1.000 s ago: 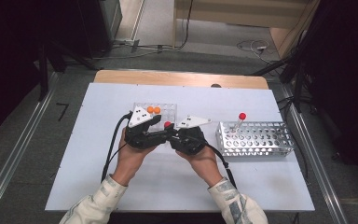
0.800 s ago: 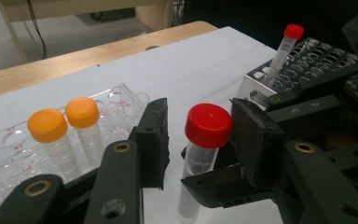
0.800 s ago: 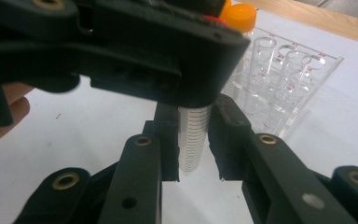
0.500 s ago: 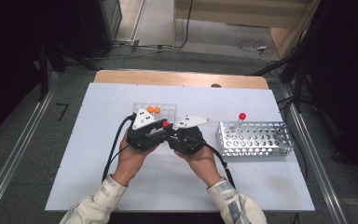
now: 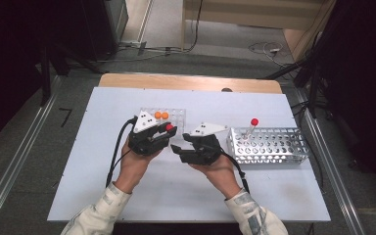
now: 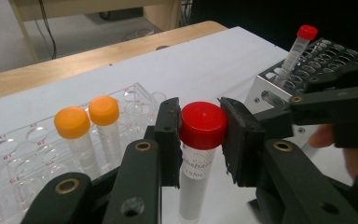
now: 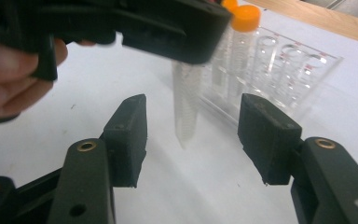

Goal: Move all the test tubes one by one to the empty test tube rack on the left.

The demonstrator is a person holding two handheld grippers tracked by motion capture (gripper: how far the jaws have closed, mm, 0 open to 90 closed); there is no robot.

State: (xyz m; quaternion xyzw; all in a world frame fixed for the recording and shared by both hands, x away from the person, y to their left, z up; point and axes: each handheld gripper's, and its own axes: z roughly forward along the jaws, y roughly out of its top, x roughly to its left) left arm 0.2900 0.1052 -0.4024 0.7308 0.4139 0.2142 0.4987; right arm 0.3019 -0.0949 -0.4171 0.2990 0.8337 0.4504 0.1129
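Red-capped tube (image 6: pixel 196 154) clamped in left tongs (image 6: pixel 200 135), its base cut off; right tongs (image 7: pixel 191 135) just opened, empty

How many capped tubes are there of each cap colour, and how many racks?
Red-capped tubes: 2 (one in the left gripper, one in the metal rack)
Orange-capped tubes: 2
Racks: 2 (clear plastic rack, metal rack)
Total: 6

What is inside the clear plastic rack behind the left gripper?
Two tubes with orange caps stand side by side in the clear rack; the holes around them look empty. The left gripper covers the rack's near corner, so those holes cannot be checked.
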